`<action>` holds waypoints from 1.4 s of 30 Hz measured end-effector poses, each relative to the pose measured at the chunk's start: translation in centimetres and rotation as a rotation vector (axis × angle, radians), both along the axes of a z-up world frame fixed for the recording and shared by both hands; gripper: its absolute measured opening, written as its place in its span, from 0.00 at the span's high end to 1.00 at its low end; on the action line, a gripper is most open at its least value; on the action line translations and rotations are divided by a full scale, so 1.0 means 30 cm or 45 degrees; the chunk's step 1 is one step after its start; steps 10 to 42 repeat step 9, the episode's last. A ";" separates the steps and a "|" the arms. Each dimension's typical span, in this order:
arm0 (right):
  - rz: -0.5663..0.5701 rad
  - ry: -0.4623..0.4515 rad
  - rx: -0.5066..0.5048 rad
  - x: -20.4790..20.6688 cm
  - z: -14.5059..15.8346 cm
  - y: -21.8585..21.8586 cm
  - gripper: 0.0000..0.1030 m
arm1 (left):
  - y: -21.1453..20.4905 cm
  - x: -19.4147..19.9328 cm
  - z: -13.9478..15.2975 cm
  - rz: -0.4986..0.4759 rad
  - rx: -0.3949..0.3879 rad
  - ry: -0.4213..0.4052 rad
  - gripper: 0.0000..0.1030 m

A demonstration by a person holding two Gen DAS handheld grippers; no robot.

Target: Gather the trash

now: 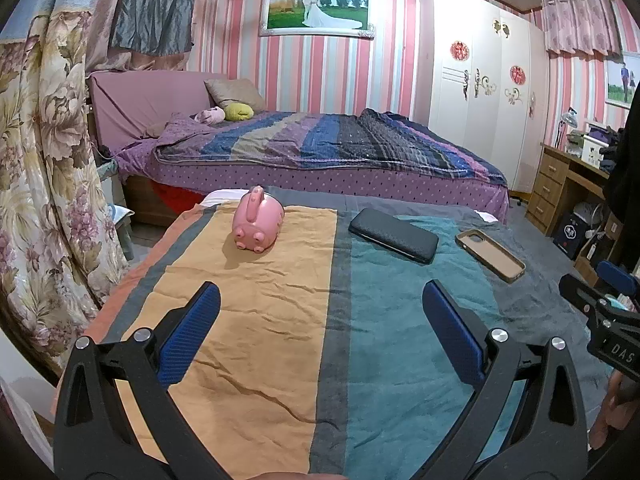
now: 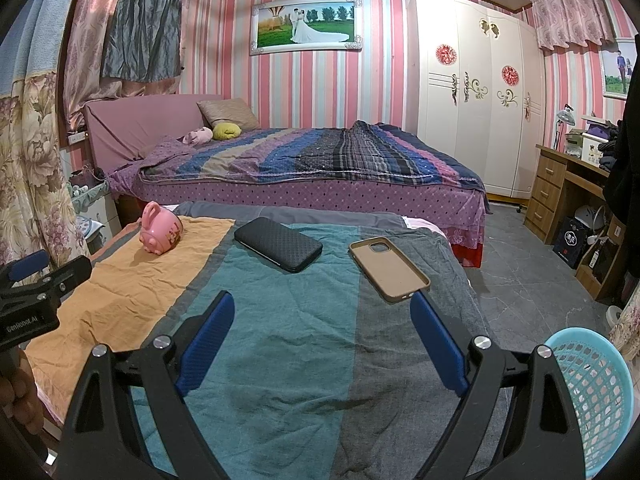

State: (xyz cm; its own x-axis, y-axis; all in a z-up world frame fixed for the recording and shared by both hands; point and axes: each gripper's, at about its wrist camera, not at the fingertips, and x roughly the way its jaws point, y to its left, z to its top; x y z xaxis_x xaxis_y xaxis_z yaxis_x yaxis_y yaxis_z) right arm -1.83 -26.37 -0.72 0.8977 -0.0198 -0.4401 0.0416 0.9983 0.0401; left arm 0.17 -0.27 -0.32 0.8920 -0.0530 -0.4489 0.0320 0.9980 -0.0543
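A table under a striped cloth [image 1: 280, 340] [image 2: 280, 340] carries a pink piggy bank [image 1: 258, 220] [image 2: 161, 234], a black phone case [image 1: 394, 235] [image 2: 278, 243] and a tan phone case [image 1: 490, 254] [image 2: 389, 269]. My left gripper [image 1: 320, 300] hangs open over the orange and teal stripes, nothing between its blue pads. Over the teal and grey stripes my right gripper [image 2: 322, 312] is open too, its right fingertip [image 2: 420, 308] just short of the tan case. A light blue mesh basket [image 2: 592, 396] stands beside the table at the lower right.
Behind the table is a bed [image 1: 320, 152] [image 2: 312, 164] with a striped quilt. A white wardrobe [image 2: 472, 92] and a wooden desk [image 2: 560, 188] with clutter stand at the right over grey floor [image 2: 520, 264]. Floral curtains [image 1: 44, 180] hang at the left.
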 end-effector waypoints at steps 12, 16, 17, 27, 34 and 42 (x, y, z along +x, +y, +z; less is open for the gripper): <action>0.000 0.001 0.001 0.002 0.002 -0.003 0.15 | 0.010 0.005 0.005 -0.005 -0.013 0.002 0.05; 0.000 0.001 0.001 0.002 0.002 -0.003 0.15 | 0.010 0.005 0.005 -0.005 -0.013 0.002 0.05; 0.000 0.001 0.001 0.002 0.002 -0.003 0.15 | 0.010 0.005 0.005 -0.005 -0.013 0.002 0.05; 0.000 0.001 0.001 0.002 0.002 -0.003 0.15 | 0.010 0.005 0.005 -0.005 -0.013 0.002 0.05; 0.000 0.001 0.001 0.002 0.002 -0.003 0.15 | 0.010 0.005 0.005 -0.005 -0.013 0.002 0.05; 0.000 0.001 0.001 0.002 0.002 -0.003 0.15 | 0.010 0.005 0.005 -0.005 -0.013 0.002 0.05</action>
